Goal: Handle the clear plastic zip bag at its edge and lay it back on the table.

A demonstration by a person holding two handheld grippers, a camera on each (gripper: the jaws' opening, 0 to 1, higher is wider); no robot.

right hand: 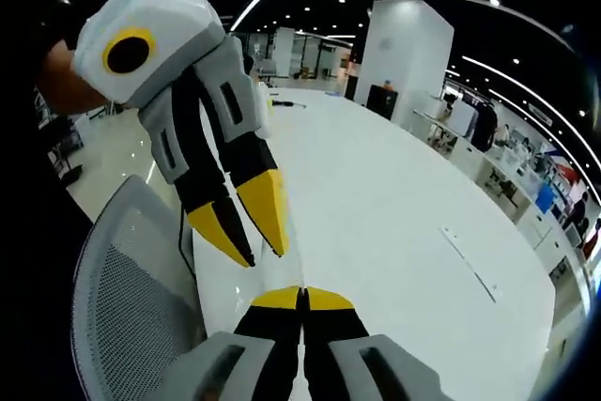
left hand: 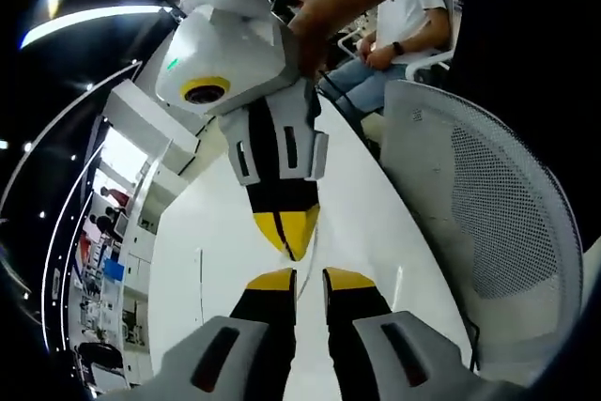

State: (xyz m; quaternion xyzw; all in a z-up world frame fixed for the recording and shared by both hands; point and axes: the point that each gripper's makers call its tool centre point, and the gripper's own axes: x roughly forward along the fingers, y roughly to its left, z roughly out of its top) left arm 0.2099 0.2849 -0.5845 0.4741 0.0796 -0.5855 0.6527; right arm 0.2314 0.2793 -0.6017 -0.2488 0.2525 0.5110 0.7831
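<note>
Clear plastic zip bag (left hand: 307, 268) is barely visible: one faint, see-through sliver in the left gripper view, running from the tip of the right gripper (left hand: 296, 249) down into the gap of the left gripper (left hand: 308, 279), above the white bench (left hand: 216, 241). Little else of the bag can be made out.

Two grippers meet nose to nose over the bench's near edge. The right gripper comes in from above in that view, held by a hand (left hand: 315, 21) with the forearm stretching back behind it. Its yellow-tipped jaws are pressed together to a single point and appear to pinch the sliver. The left gripper's jaws stand a narrow gap apart, and nothing can be seen clamped between them.

In the right gripper view, the right gripper (right hand: 302, 296) shows its two jaws flush against each other. The left gripper (right hand: 265, 255) slants down towards it, its two tips a little apart; part of the hand (right hand: 58, 82) holding it shows behind.

One grey mesh-backed chair (left hand: 488, 213) stands against the bench edge beside the grippers. One seated person (left hand: 404, 25) is at the bench's far end.
</note>
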